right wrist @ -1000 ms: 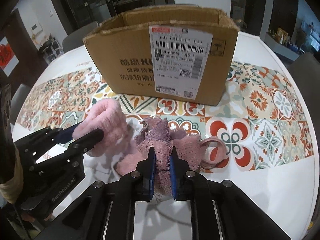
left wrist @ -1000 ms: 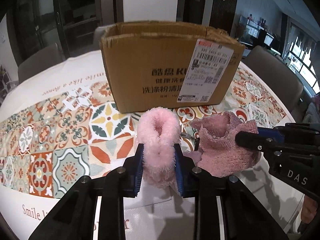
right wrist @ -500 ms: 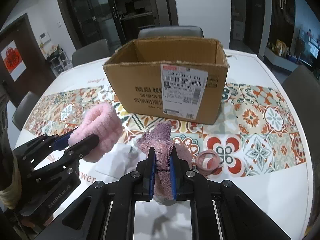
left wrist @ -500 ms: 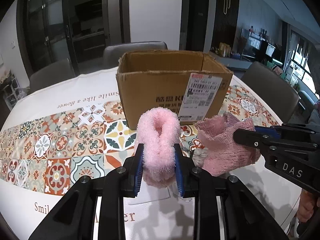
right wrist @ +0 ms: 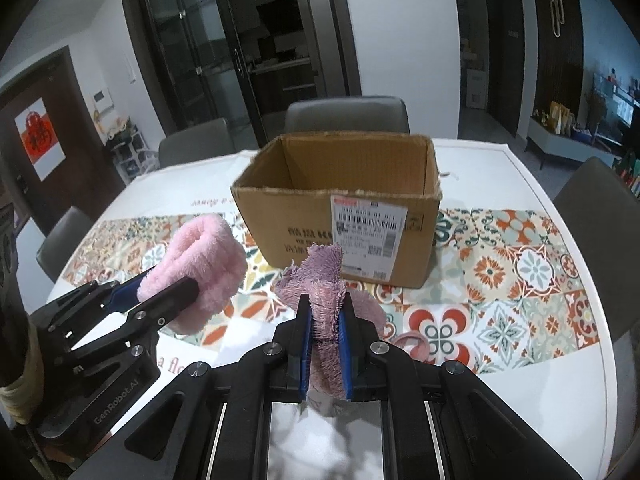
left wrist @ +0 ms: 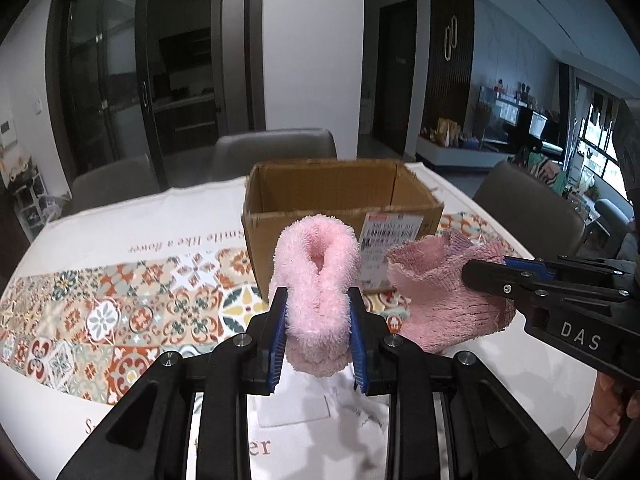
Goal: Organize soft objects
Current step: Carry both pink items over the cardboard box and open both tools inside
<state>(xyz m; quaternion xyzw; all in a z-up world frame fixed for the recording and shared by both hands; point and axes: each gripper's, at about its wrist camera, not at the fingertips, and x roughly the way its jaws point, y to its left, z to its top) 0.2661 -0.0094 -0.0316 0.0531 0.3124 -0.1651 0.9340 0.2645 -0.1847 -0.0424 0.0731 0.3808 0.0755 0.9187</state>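
Left gripper (left wrist: 317,336) clamps fluffy pink sock (left wrist: 316,280), held above the table (right wrist: 560,380). Right gripper (right wrist: 325,354) pinches mauve sock (right wrist: 324,280), also aloft. Risk: the limp mauve sock slips free or snags on the box rim. Cardboard box (right wrist: 304,216) beyond stands open; what shows of its interior looks empty.

Between the black, blue-padded left tongs (left wrist: 317,334) a pale pink fluffy sock (left wrist: 316,280) is showing, and a dustier mauve-pink knitted sock (right wrist: 325,300) is sitting in the matching right tongs (right wrist: 325,354). Beyond both tongs, a brown cardboard box (right wrist: 340,216) with a white label is standing on a white desk (right wrist: 560,380) tiled in orange, teal and red.
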